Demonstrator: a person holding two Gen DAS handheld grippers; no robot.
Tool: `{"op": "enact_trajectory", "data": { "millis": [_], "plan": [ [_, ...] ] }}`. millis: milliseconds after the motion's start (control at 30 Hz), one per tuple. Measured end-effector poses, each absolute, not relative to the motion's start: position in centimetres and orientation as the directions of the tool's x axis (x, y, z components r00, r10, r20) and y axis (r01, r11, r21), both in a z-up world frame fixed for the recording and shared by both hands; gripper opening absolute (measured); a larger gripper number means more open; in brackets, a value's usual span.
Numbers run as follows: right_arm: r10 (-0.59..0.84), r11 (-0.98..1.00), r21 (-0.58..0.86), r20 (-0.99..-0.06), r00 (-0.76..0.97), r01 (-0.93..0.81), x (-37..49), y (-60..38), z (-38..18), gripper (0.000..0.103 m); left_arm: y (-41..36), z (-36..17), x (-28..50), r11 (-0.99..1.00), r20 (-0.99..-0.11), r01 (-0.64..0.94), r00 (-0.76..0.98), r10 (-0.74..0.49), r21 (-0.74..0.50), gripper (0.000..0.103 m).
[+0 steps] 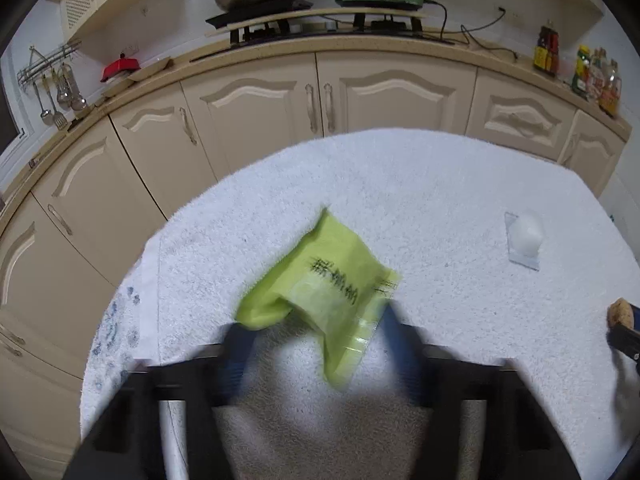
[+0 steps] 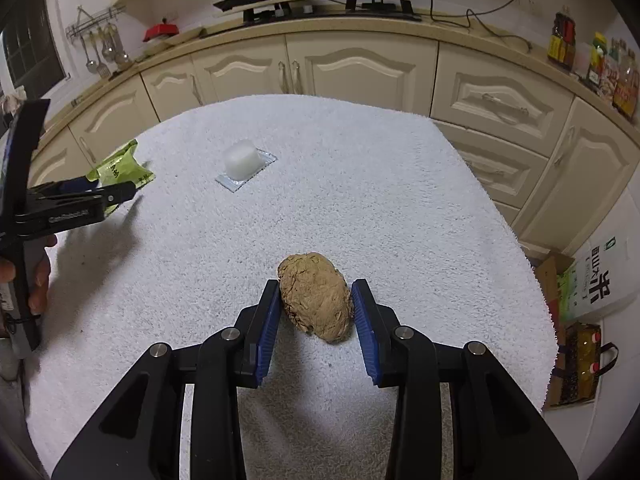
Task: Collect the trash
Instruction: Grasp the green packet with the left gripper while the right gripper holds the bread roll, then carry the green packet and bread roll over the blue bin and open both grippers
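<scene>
While both grippers work over the white-towelled table (image 2: 360, 184), the green snack wrapper (image 1: 320, 280) lies between the left gripper (image 1: 316, 330) fingers, which are spread apart (blurred, contact unclear). Smaller, the crumpled brown paper ball (image 2: 316, 298) sits between the right gripper (image 2: 314, 300) fingers, open, just beside its flanks, long axis running along them. A clear blister pack (image 2: 245, 164) waits farther off, nearer the left.
</scene>
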State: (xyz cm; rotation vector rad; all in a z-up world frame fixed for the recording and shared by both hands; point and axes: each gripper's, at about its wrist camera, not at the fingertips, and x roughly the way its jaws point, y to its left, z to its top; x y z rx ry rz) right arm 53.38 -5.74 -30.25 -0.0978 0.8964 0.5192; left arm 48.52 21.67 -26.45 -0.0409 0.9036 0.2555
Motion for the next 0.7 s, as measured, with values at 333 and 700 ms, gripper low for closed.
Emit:
{"op": "enact_trajectory", "data": {
  "millis": [333, 700],
  "plan": [
    [0.432, 0.864, 0.182, -0.749, 0.503, -0.470, 52.1, -7.1, -29.9, 0.037, 19.1, -23.8, 46.3, 0.986, -0.719, -0.158, 0.679, 0.147, 0.053, 0.014],
    [0.464, 0.872, 0.239, -0.687, 0.560, -0.428, 47.7, -13.5, -27.7, 0.037, 8.9, -21.5, 41.7, 0.997, -0.709, 0.077, 0.703, -0.050, 0.007, 0.013]
  ]
}}
